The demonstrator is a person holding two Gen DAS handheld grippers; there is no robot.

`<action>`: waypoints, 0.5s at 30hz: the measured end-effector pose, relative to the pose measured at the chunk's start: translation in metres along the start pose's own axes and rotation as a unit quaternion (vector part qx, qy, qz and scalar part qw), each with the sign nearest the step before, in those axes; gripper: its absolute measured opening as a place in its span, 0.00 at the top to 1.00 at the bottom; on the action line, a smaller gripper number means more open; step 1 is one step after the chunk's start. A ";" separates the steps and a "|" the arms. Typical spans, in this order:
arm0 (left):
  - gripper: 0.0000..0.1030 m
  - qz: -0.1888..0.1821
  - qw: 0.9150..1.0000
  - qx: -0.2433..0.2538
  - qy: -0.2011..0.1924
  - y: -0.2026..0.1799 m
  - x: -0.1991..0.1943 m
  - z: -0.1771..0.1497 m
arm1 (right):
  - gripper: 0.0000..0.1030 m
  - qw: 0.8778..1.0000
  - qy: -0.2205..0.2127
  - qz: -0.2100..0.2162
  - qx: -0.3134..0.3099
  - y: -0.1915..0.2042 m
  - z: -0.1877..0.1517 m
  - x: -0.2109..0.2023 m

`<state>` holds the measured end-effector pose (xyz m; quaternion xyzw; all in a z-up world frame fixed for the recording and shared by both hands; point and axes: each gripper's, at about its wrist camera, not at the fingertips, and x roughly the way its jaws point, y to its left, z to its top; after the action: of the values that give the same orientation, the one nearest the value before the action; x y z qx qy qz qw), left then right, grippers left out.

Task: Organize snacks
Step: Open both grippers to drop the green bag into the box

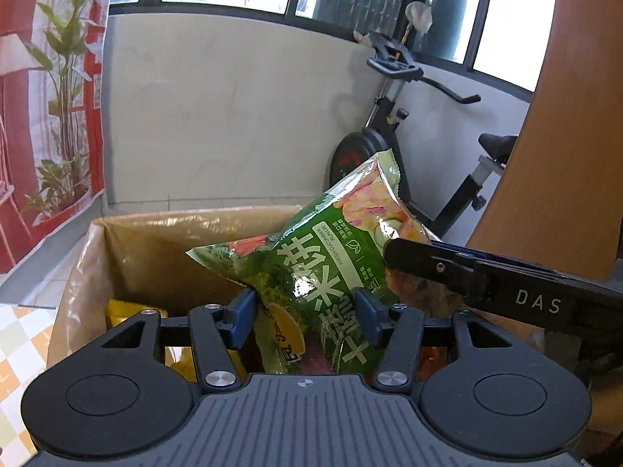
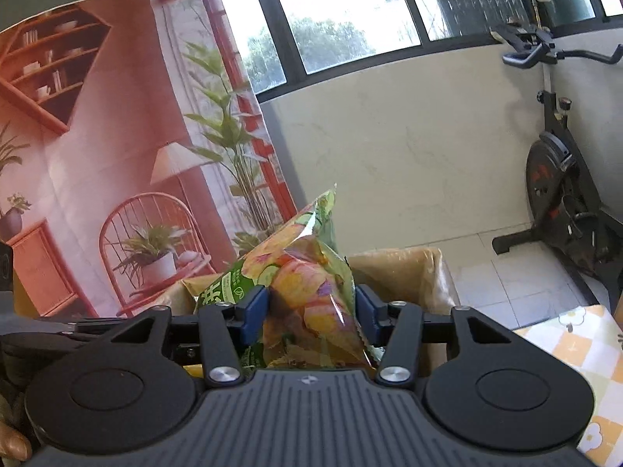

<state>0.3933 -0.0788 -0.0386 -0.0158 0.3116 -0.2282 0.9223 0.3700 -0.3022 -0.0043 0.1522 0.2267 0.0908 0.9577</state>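
A green cucumber-flavour chip bag (image 1: 319, 264) is held over an open cardboard box (image 1: 155, 241). My left gripper (image 1: 305, 313) is shut on the bag's lower part, blue pads pressing both sides. My right gripper (image 2: 311, 311) is shut on the bag's other end (image 2: 307, 284); its black body (image 1: 486, 276) reaches in from the right in the left wrist view. A yellow snack pack (image 1: 120, 309) lies inside the box, partly hidden by my left gripper. The box's far rim (image 2: 401, 260) shows behind the bag in the right wrist view.
An exercise bike (image 1: 393, 124) stands by the wall behind the box, also in the right wrist view (image 2: 564, 179). A printed backdrop (image 2: 117, 155) hangs at the left. A checkered yellow cloth (image 2: 584, 354) covers the table. A wooden panel (image 1: 564, 116) rises at the right.
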 end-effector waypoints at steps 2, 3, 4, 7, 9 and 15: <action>0.43 0.012 1.000 -0.004 0.011 0.003 -0.001 0.000 | 0.50 1.000 0.009 0.002 -0.002 -0.001 -0.001 0.001; 0.43 0.027 0.999 -0.002 0.018 0.004 -0.001 0.001 | 0.50 1.000 0.014 0.004 -0.005 0.000 -0.002 0.002; 0.43 0.043 0.999 -0.001 0.022 0.005 -0.002 0.001 | 0.50 1.000 0.021 0.002 -0.010 0.000 -0.003 0.002; 0.42 0.070 0.997 -0.006 0.026 0.012 -0.007 0.004 | 0.50 0.999 0.034 -0.017 -0.034 0.008 -0.005 0.004; 0.42 0.071 0.997 -0.014 0.021 0.016 -0.014 0.006 | 0.50 0.997 0.039 -0.037 -0.048 0.014 -0.005 0.003; 0.41 0.065 0.998 -0.011 -0.002 0.014 -0.040 0.007 | 0.49 0.996 0.021 -0.051 -0.068 0.024 -0.007 -0.018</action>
<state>0.3752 -0.0500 -0.0127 -0.0058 0.3130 -0.1642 0.9354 0.3484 -0.2823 0.0045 0.0731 0.2471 0.0599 0.9644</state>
